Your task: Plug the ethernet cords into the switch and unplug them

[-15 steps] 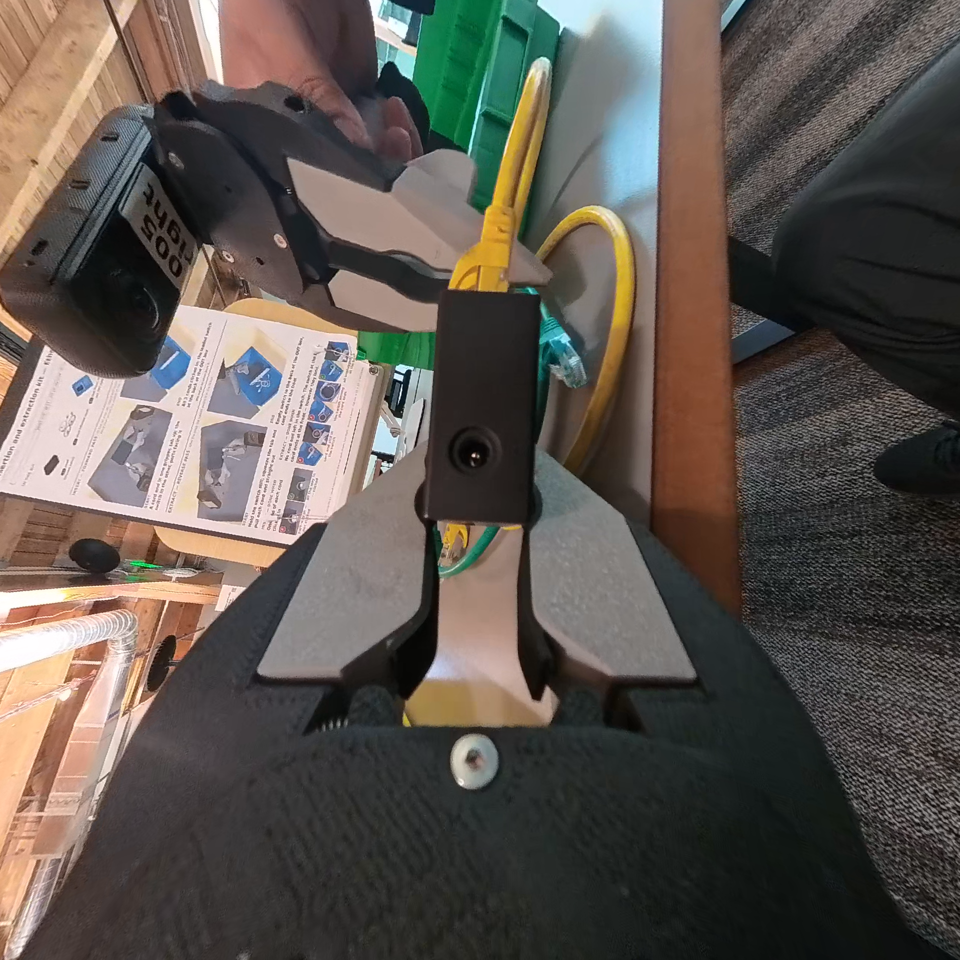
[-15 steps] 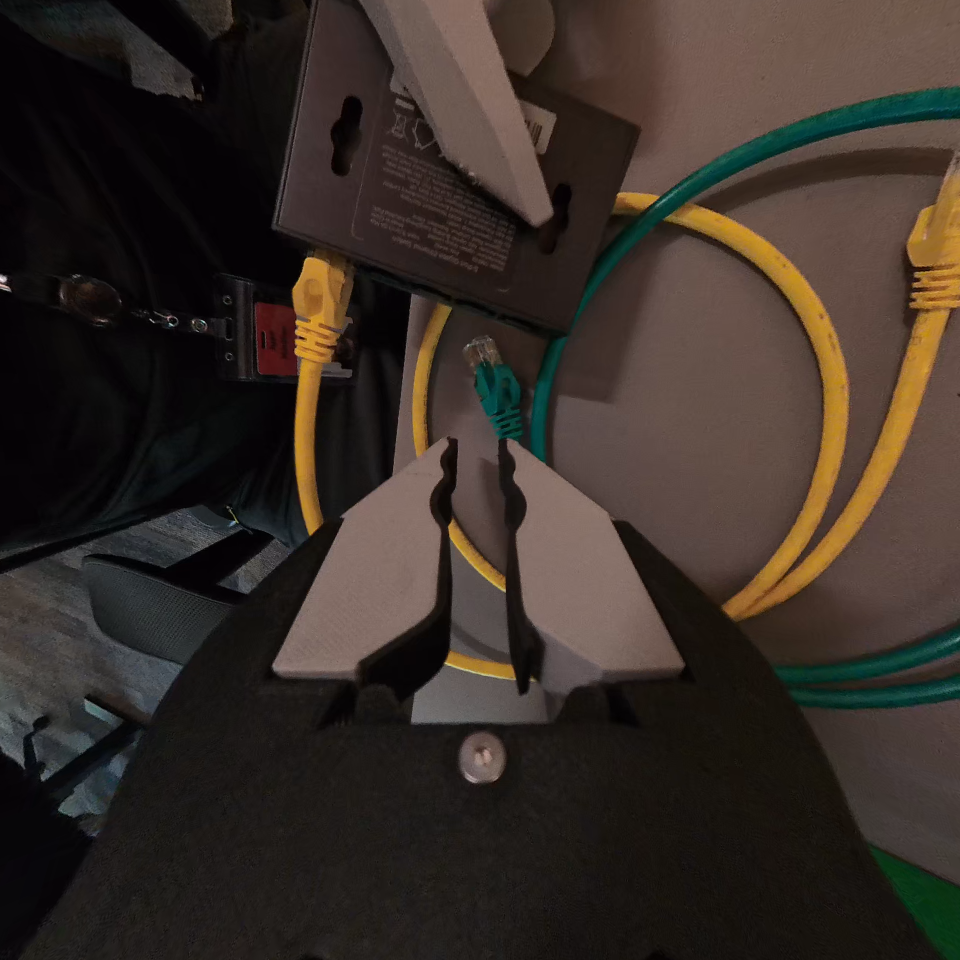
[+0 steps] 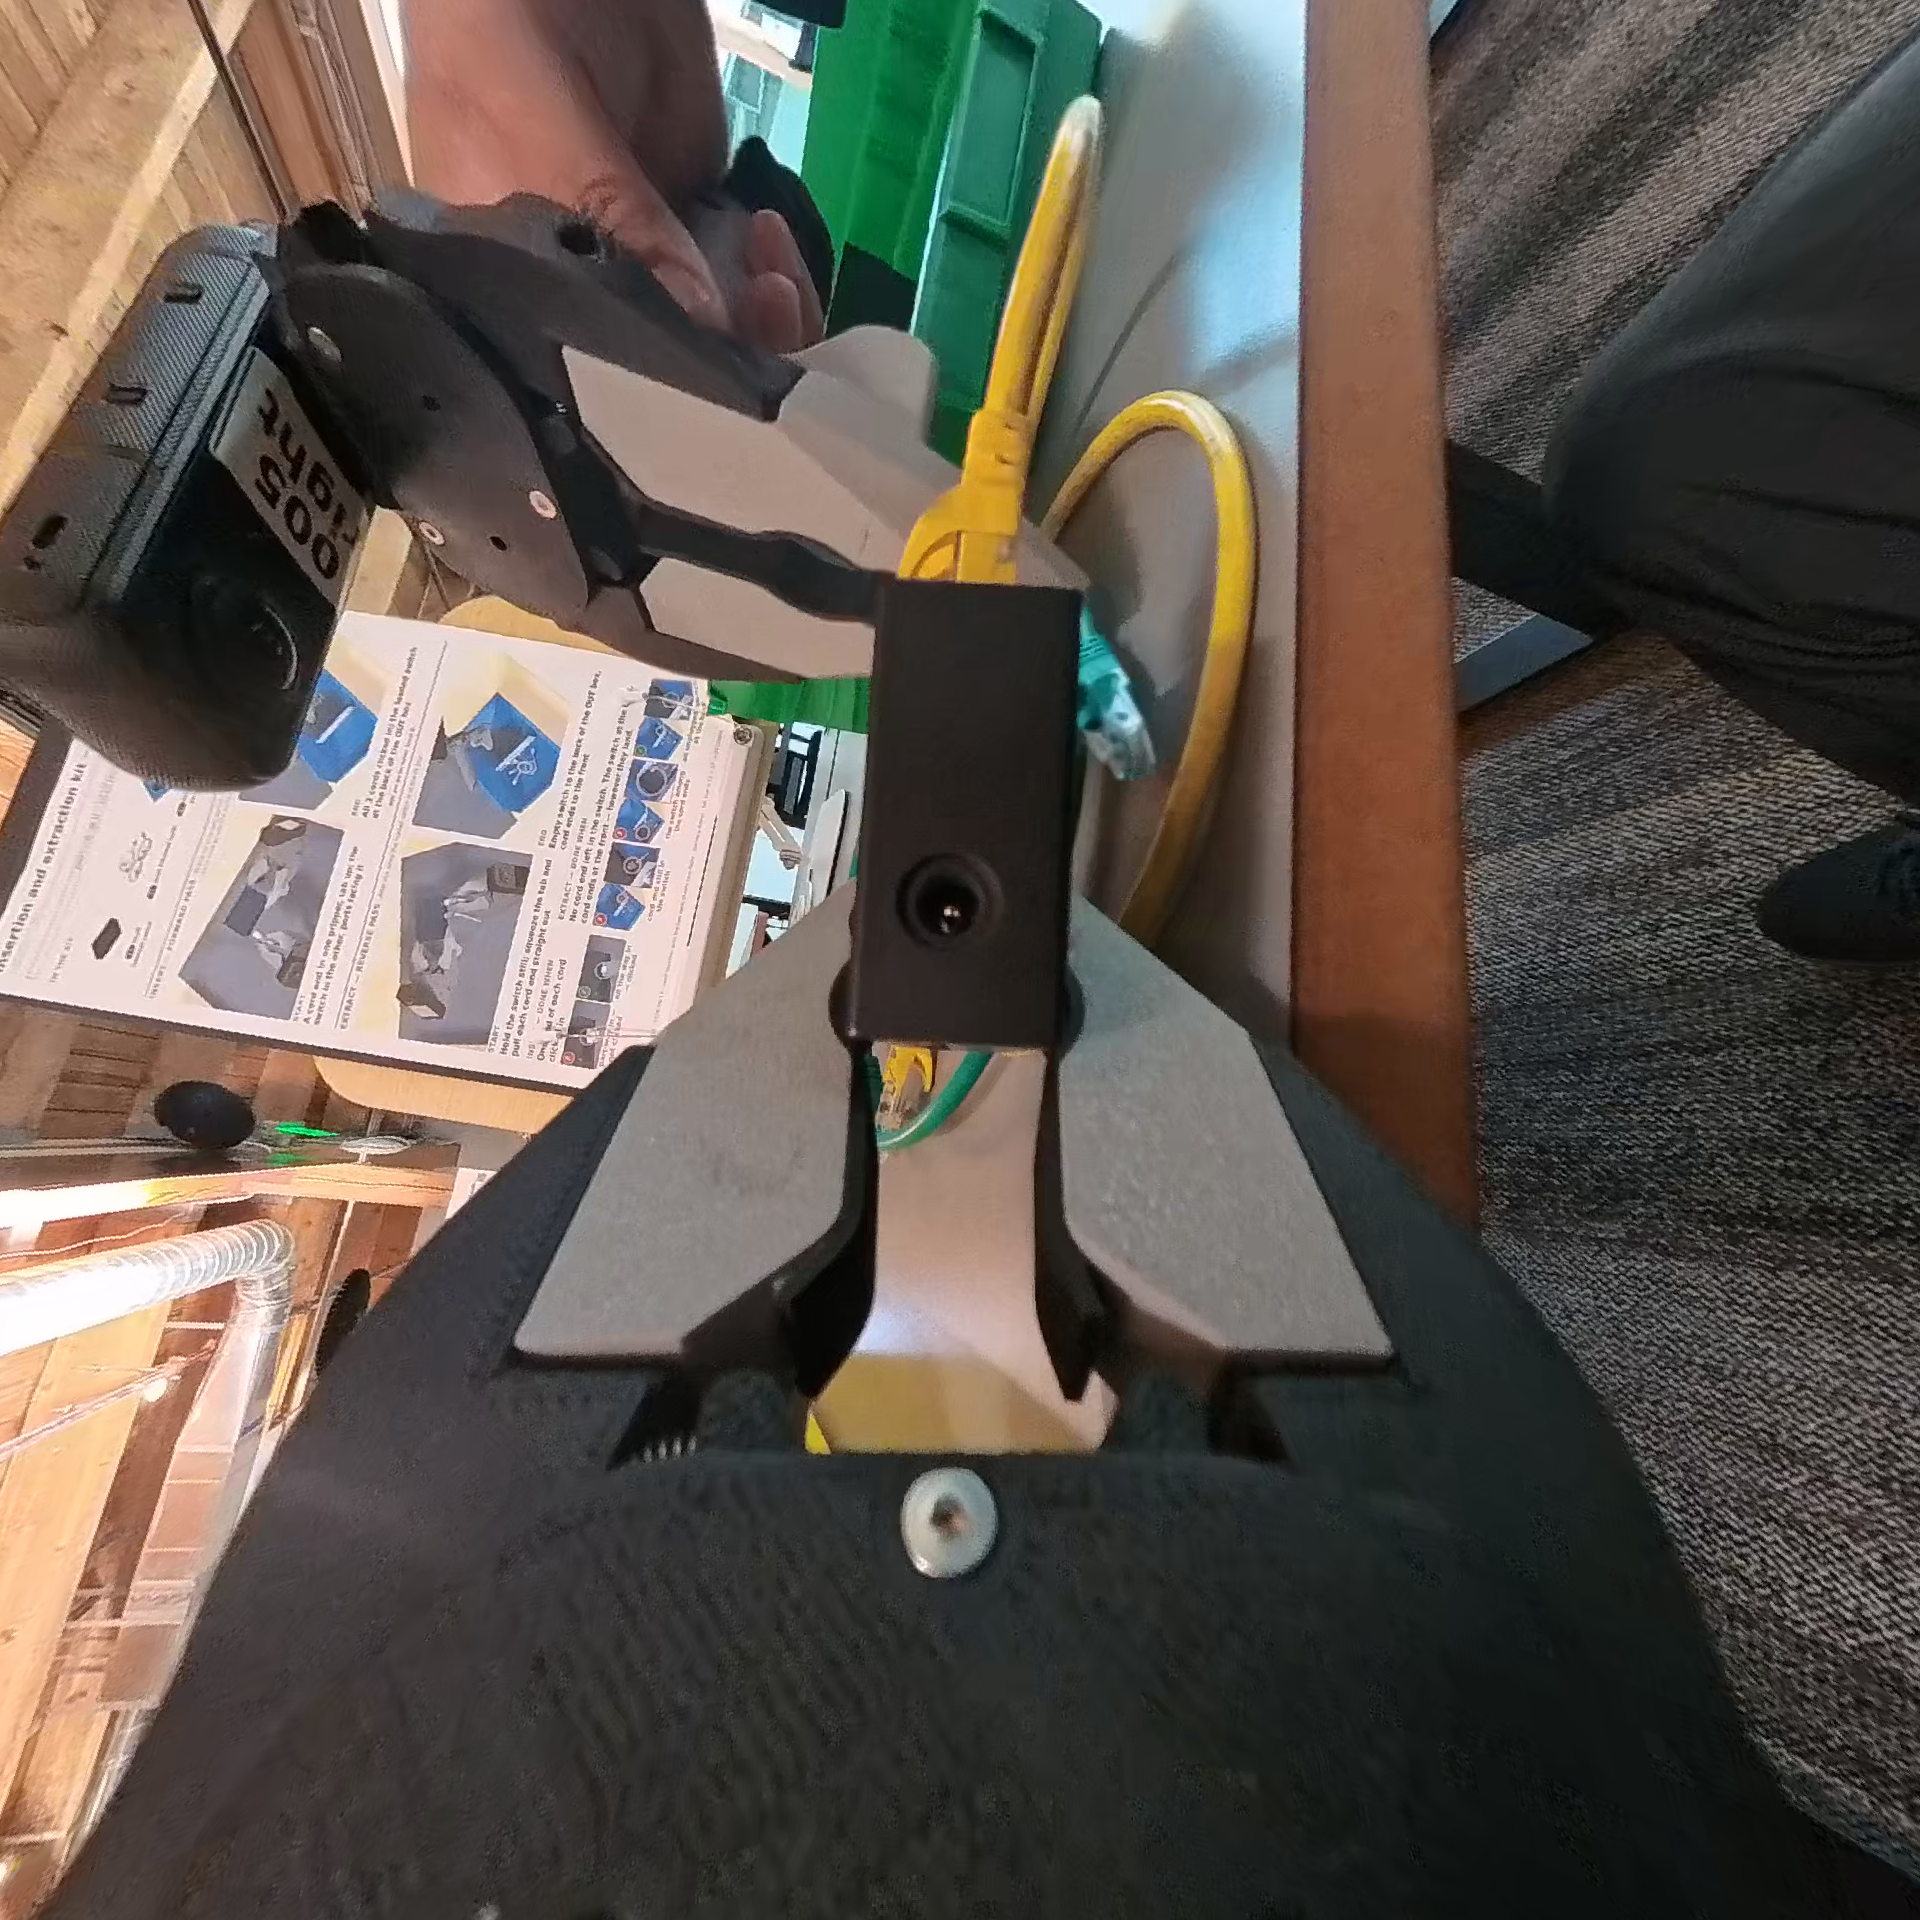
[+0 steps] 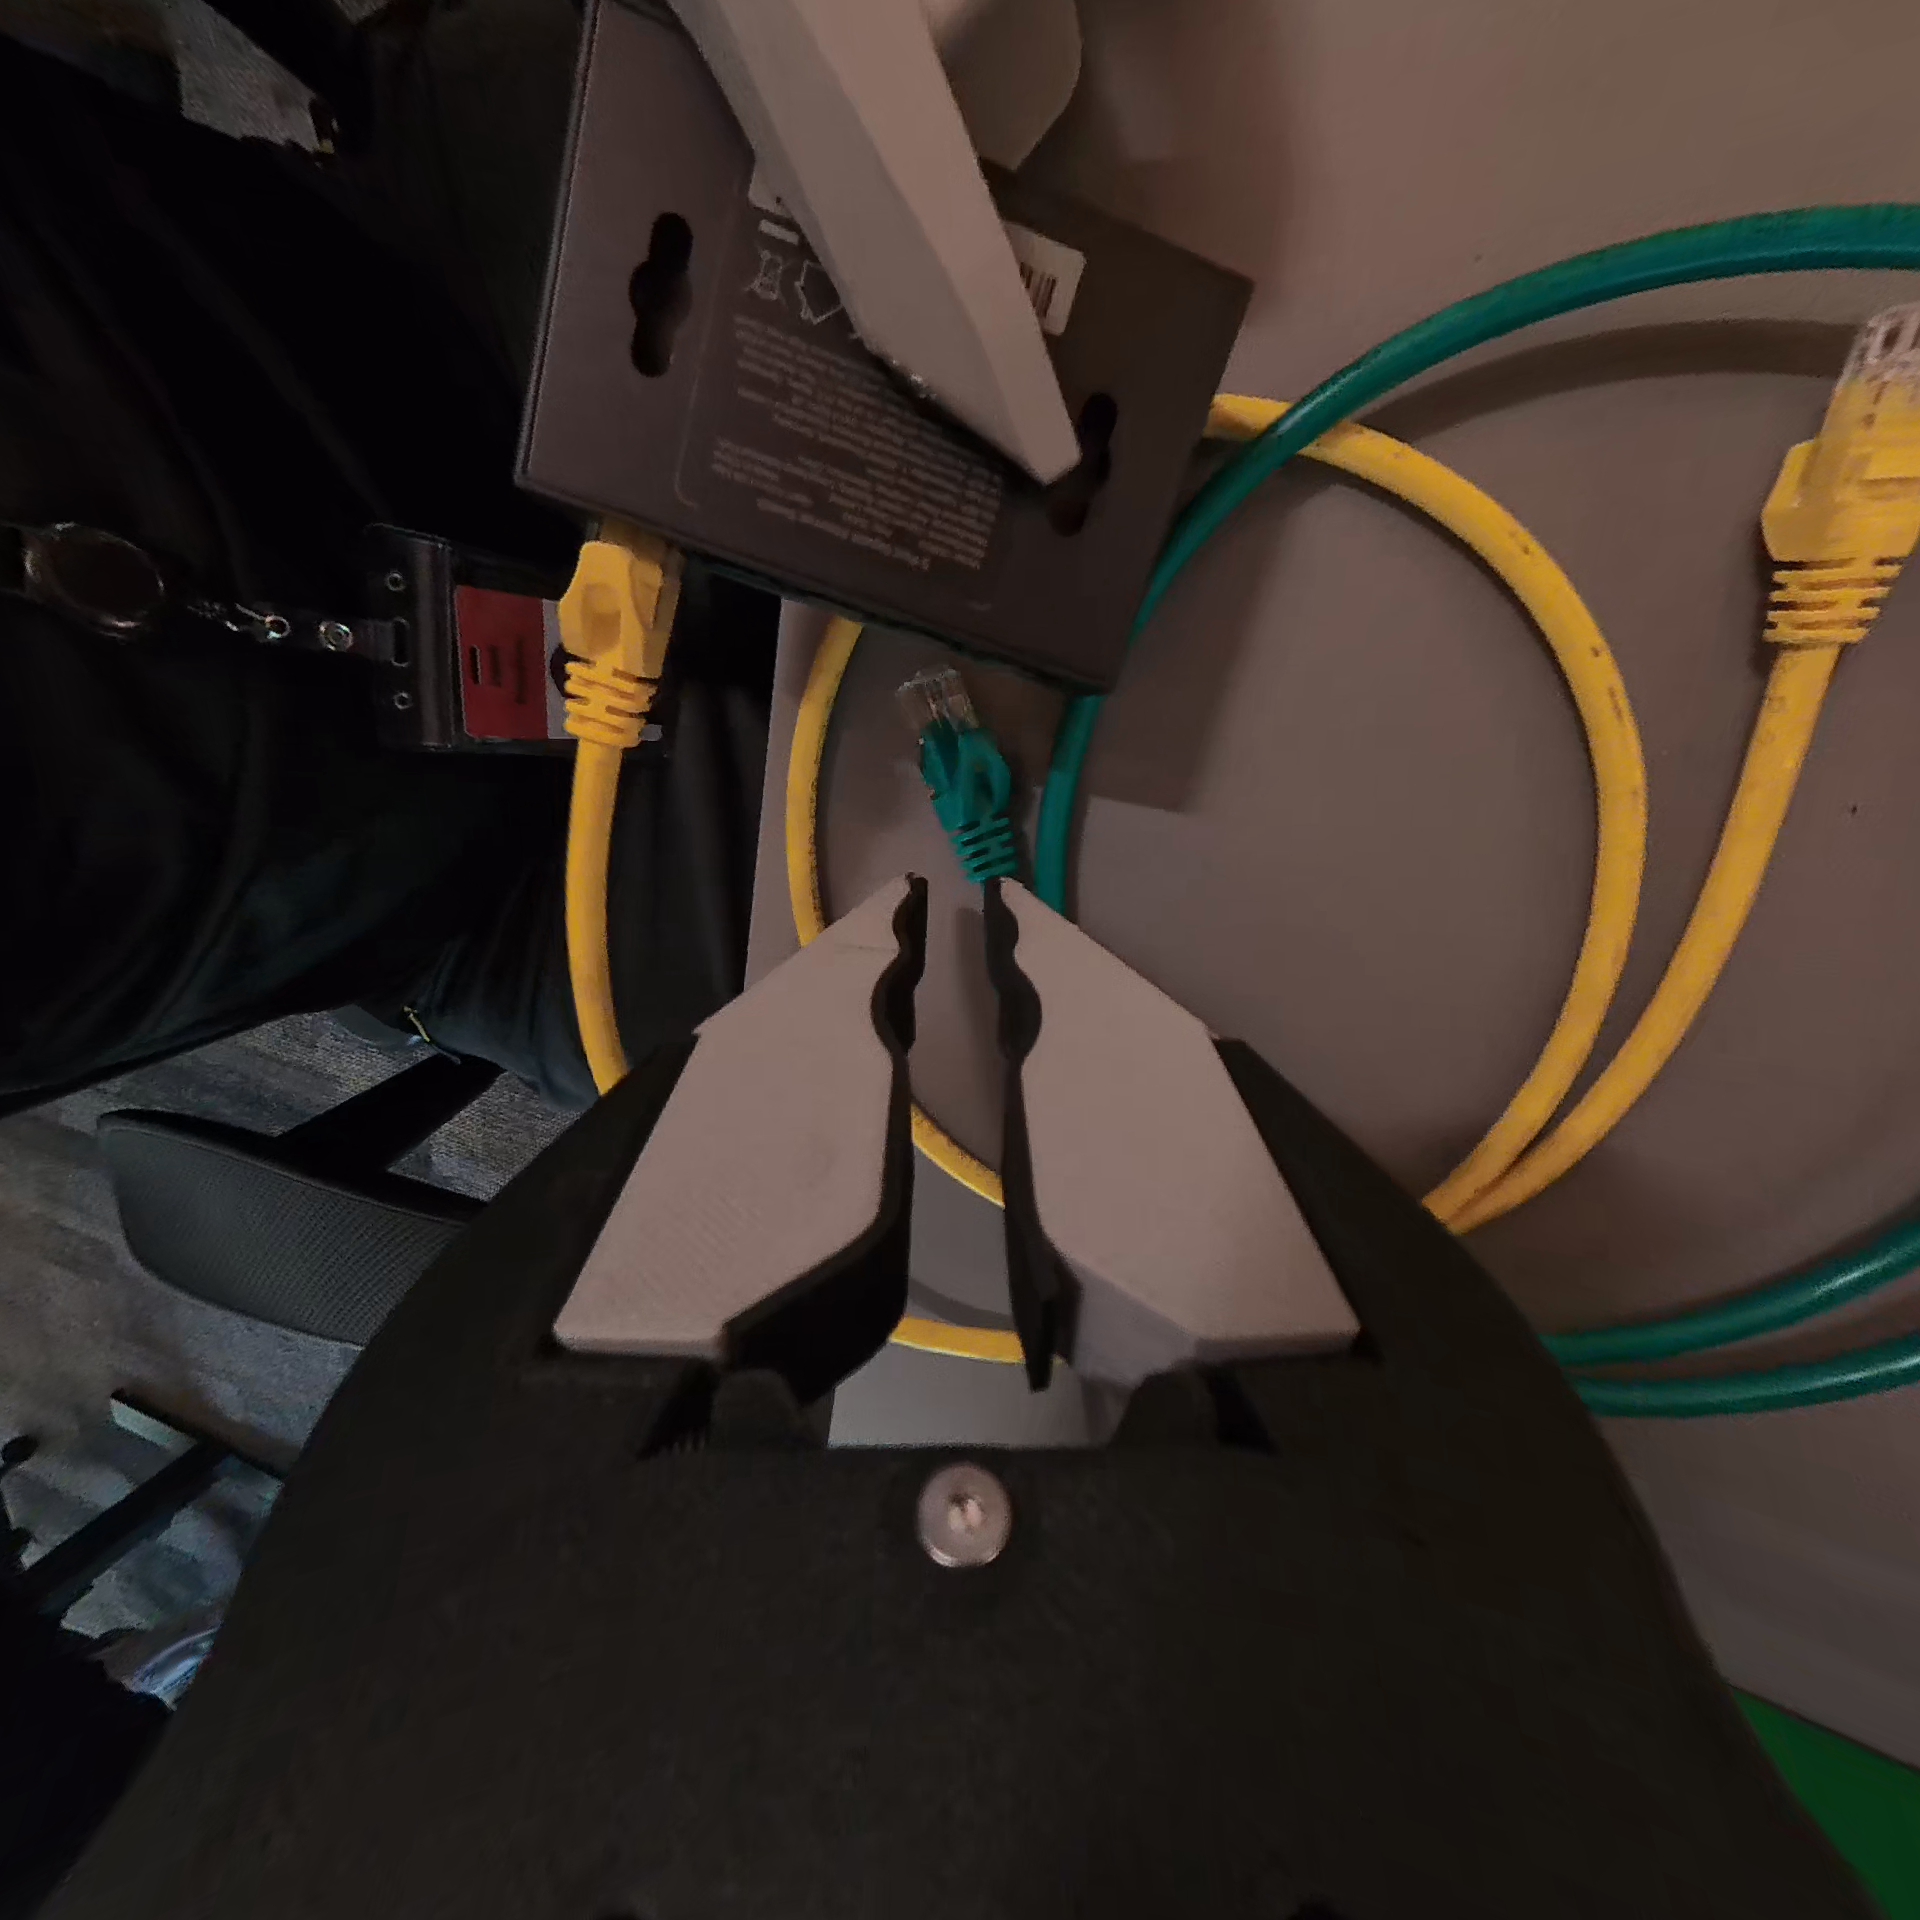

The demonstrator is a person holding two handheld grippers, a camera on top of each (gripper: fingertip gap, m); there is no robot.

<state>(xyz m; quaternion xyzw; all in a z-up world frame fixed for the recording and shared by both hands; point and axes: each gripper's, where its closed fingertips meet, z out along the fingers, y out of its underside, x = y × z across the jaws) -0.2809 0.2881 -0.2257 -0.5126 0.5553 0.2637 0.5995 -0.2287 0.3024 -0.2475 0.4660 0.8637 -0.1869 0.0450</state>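
Observation:
My left gripper (image 3: 961, 1029) is shut on a black switch (image 3: 966, 790) and holds it above the grey table (image 3: 1195, 312). In the right wrist view the switch's labelled underside (image 4: 831, 436) shows with a left finger (image 4: 914, 249) across it. One yellow plug (image 4: 613, 634) sits in a port of the switch, and it also shows in the left wrist view (image 3: 982, 499). A green plug (image 4: 961, 779) lies loose just ahead of my right gripper (image 4: 951, 904), whose fingers stand a little apart and hold nothing. A second yellow plug (image 4: 1849, 509) lies free at the right.
Yellow cable (image 4: 1600, 831) and green cable (image 4: 1455, 322) loop over the table. The table's wooden edge (image 3: 1371, 623) borders carpet. A green bin (image 3: 935, 208) stands at the far end, an instruction sheet (image 3: 416, 852) at the left. A person's dark clothing and a badge (image 4: 488, 655) are close by. There is about 6 cm between the tips of the two grippers.

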